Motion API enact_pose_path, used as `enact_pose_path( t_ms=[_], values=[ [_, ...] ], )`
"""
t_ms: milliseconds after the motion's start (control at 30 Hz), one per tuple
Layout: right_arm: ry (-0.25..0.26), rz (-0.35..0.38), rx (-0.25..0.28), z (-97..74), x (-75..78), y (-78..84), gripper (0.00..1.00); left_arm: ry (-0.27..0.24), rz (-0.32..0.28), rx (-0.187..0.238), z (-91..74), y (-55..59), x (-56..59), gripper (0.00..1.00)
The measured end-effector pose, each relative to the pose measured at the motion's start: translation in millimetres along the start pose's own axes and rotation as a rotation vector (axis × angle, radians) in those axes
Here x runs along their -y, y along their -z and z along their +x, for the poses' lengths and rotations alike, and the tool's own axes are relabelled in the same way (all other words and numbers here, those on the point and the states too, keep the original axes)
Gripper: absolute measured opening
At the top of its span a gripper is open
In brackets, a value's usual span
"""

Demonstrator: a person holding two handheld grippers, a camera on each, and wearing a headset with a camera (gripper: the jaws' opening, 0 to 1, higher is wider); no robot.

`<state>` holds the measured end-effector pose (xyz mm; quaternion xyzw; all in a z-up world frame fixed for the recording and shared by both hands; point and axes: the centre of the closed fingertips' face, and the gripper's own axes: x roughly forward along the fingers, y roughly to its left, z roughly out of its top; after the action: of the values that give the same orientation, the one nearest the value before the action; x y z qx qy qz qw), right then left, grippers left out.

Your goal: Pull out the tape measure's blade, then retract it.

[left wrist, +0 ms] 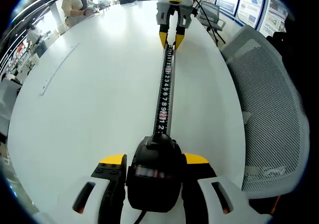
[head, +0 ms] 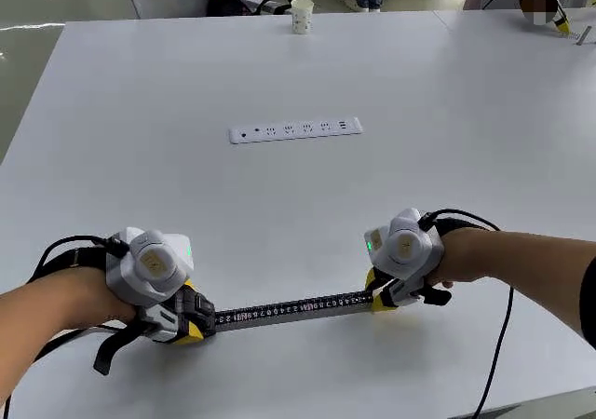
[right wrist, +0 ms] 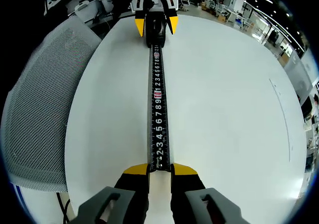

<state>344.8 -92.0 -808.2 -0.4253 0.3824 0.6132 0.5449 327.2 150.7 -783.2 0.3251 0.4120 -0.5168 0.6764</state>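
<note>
Blade [right wrist: 158,94] runs stretched low over the table [head: 279,56], its tip pinched shut in the right tongs [right wrist: 160,170]; left tongs [left wrist: 154,160] clamp the tape measure case [left wrist: 154,184]. Letting the tip slip now would likely whip the blade back into the case

Head view: high, faces forward and down across table [head: 298,65]; left gripper [head: 191,324] at 7 o'clock, right gripper [head: 382,298] at 5 o'clock. Left gripper view: low, close behind tape case [left wrist: 152,176], faces along blade [left wrist: 167,89] toward right gripper at 12 o'clock. Right gripper view: opposite end, faces back. All three share blade.
</note>
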Motion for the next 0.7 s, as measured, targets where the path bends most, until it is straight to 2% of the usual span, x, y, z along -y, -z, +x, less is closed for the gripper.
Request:
enact_pose_path(
  t_ms=[100, 200, 333, 367, 467, 567, 700],
  values=[
    [0.01, 0.003, 0.004, 0.2, 2.2, -1.3, 0.2, -0.009, -0.01, 0.001, -3.9, 1.3, -4.1, 0.41],
    [0.012, -0.002, 0.008, -1.9, 3.0, -1.7, 0.21, -0.012, -0.015, 0.013, -6.5, -1.1, -5.9, 0.44],
    [0.006, 0.031, 0.002, -5.2, 2.8, 2.0, 0.27, -0.004, -0.016, 0.017, -7.7, -6.3, -2.7, 0.52],
    [0.002, 0.032, 0.015, -7.0, 2.0, 0.4, 0.29, 0.002, -0.016, 0.014, -7.4, -7.6, -1.7, 0.53],
    [0.0, 0.043, 0.021, -8.2, 0.5, 0.9, 0.32, 0.04, -0.028, 0.021, -7.2, -11.9, 6.5, 0.59],
    [-0.002, 0.037, 0.025, -9.6, -1.9, 0.4, 0.33, 0.044, -0.031, 0.009, -6.5, -11.1, 8.3, 0.61],
    [-0.004, 0.043, 0.03, -11.3, -4.2, 0.0, 0.35, 0.029, -0.058, 0.02, -11.2, -12.6, 8.7, 0.66]
  ],
)
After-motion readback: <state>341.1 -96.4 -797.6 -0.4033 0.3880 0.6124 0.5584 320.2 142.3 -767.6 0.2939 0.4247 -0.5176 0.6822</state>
